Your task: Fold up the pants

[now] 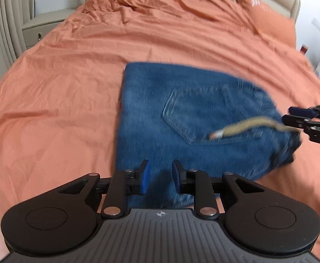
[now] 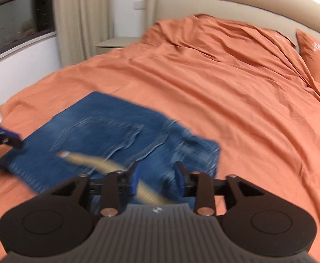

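Blue jeans (image 1: pixel 192 100) (image 2: pixel 116 129) lie folded into a compact rectangle on the orange bed cover (image 1: pixel 72 87) (image 2: pixel 236 100), back pocket facing up. A tan belt strap (image 1: pixel 241 127) (image 2: pixel 89 160) with a metal tip trails across the denim. My left gripper (image 1: pixel 160 177) (image 2: pixel 17 140) hovers open over the near edge of the jeans with nothing between its blue pads. My right gripper (image 2: pixel 157 177) (image 1: pixel 291 115) stands open at the waistband side. The strap runs through the gap beside its left finger, and the pads do not press on it. Both views are motion-blurred.
An orange pillow (image 1: pixel 273 24) (image 2: pixel 317 59) rests against the beige padded headboard (image 1: pixel 289 2) (image 2: pixel 247 6). A beige nightstand (image 1: pixel 41 28) (image 2: pixel 114 42) stands beside the bed, with curtains (image 2: pixel 81 17) and a dark window (image 2: pixel 17 15) behind it. The orange cover spreads wide around the jeans.
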Action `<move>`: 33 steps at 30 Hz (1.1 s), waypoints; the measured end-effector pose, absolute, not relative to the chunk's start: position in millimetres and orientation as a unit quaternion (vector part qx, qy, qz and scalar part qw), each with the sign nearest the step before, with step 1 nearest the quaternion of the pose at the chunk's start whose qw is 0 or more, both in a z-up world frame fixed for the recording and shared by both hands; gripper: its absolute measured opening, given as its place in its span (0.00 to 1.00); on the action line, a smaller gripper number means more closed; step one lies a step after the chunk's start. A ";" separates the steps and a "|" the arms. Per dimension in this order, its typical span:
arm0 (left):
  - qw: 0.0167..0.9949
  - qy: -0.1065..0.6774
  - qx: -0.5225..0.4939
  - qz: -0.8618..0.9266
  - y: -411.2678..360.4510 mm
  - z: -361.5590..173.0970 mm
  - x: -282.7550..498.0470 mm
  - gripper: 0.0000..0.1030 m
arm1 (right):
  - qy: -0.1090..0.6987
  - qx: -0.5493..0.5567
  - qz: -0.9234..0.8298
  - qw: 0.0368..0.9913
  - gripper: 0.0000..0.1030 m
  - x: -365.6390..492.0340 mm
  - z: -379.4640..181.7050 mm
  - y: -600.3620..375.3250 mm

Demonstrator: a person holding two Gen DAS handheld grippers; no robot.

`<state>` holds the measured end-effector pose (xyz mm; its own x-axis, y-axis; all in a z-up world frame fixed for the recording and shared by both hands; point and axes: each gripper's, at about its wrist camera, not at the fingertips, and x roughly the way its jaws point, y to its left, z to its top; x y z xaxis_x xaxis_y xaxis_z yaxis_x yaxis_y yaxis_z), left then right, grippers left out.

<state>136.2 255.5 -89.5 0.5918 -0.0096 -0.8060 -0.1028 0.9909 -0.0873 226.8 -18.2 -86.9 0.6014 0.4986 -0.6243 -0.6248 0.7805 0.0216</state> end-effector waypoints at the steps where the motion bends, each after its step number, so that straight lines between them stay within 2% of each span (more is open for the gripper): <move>1: 0.887 0.457 -0.055 0.031 253.3 -94.6 134.7 0.28 | 0.310 -0.115 0.312 0.891 0.33 217.9 -93.2 -15.5; 3: 0.884 0.462 -0.051 0.040 253.9 -102.9 133.2 0.23 | 0.321 -0.129 0.300 0.889 0.34 206.6 -111.7 -14.0; 4: 0.882 0.467 -0.049 0.044 255.6 -107.9 133.1 0.21 | 0.324 -0.125 0.295 0.890 0.39 206.3 -119.4 -16.3; 6: 0.874 0.481 -0.043 0.050 258.6 -118.4 135.9 0.11 | 0.334 -0.114 0.285 0.891 0.41 208.2 -133.2 -24.0; 9: 0.868 0.493 -0.033 0.048 261.5 -129.6 139.4 0.08 | 0.352 -0.099 0.272 0.890 0.44 217.2 -146.2 -30.7; 11: 0.863 0.501 -0.042 0.051 264.2 -132.6 142.8 0.08 | 0.357 -0.103 0.269 0.889 0.49 220.8 -152.2 -31.2; 19: 0.862 0.501 -0.026 0.065 251.7 -111.4 139.8 0.09 | 0.375 -0.101 0.270 0.881 0.52 222.8 -143.8 -34.3; 21: 0.872 0.485 -0.022 0.066 246.4 -96.8 134.4 0.14 | 0.370 -0.108 0.269 0.882 0.53 219.0 -131.9 -33.7; 23: 0.883 0.464 -0.021 0.066 238.1 -78.7 127.4 0.15 | 0.354 -0.114 0.271 0.888 0.63 210.1 -117.7 -36.5; 26: 0.901 0.429 -0.028 0.059 221.5 -47.5 115.4 0.17 | 0.322 -0.112 0.281 0.897 0.68 189.3 -92.0 -44.8; 33: 0.936 0.349 -0.033 0.033 174.7 30.0 85.0 0.20 | 0.254 -0.105 0.294 0.916 0.73 131.4 -25.4 -63.5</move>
